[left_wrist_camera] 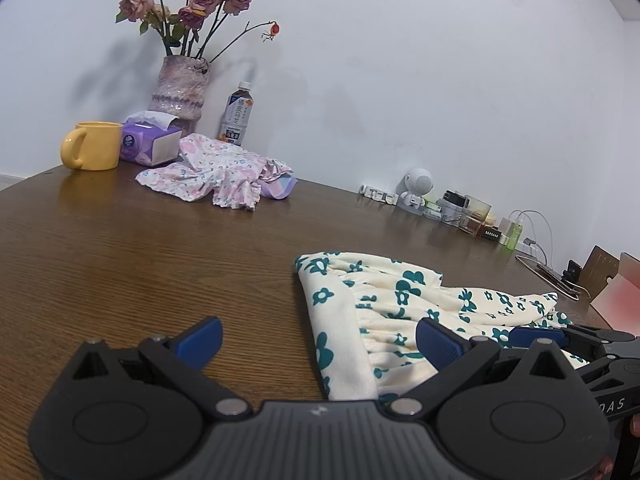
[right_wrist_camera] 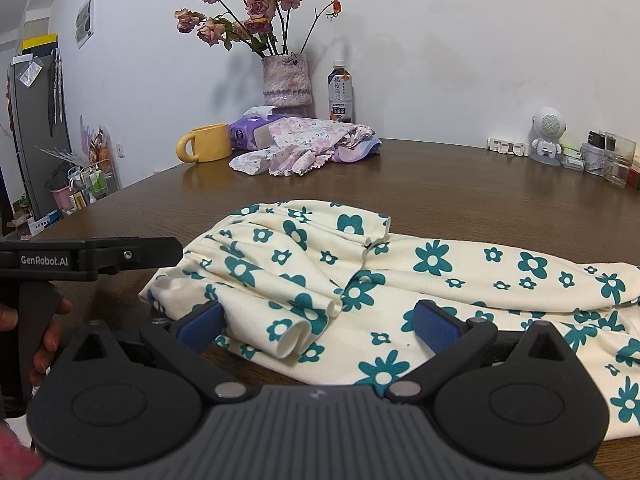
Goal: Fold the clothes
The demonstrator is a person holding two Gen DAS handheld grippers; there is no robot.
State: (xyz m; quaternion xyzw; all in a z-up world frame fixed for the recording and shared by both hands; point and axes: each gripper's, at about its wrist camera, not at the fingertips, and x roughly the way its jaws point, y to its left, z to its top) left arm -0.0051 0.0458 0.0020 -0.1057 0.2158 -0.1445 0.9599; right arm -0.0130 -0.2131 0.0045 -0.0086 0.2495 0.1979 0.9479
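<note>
A cream garment with teal flowers [left_wrist_camera: 384,312] [right_wrist_camera: 400,276] lies partly folded on the brown wooden table [left_wrist_camera: 160,248] [right_wrist_camera: 480,184]. My left gripper [left_wrist_camera: 318,340] is open at the garment's gathered left end, its right pad over the cloth and its left pad over bare wood. My right gripper [right_wrist_camera: 320,320] is open too, low over the garment's near edge, with a rolled fold of cloth lying between its blue pads. The left gripper's black body [right_wrist_camera: 92,258] shows at the left of the right wrist view, held by a hand [right_wrist_camera: 48,332]. The right gripper's fingers [left_wrist_camera: 536,334] show at the right edge of the left wrist view.
A crumpled pink floral garment [left_wrist_camera: 216,176] [right_wrist_camera: 308,144] lies at the back by a yellow mug [left_wrist_camera: 94,145] [right_wrist_camera: 206,142], a purple tissue pack [left_wrist_camera: 150,142], a vase of dried roses [right_wrist_camera: 286,80] and a tea bottle [right_wrist_camera: 341,92]. Small jars, a white robot figure [right_wrist_camera: 548,136] and cables line the wall.
</note>
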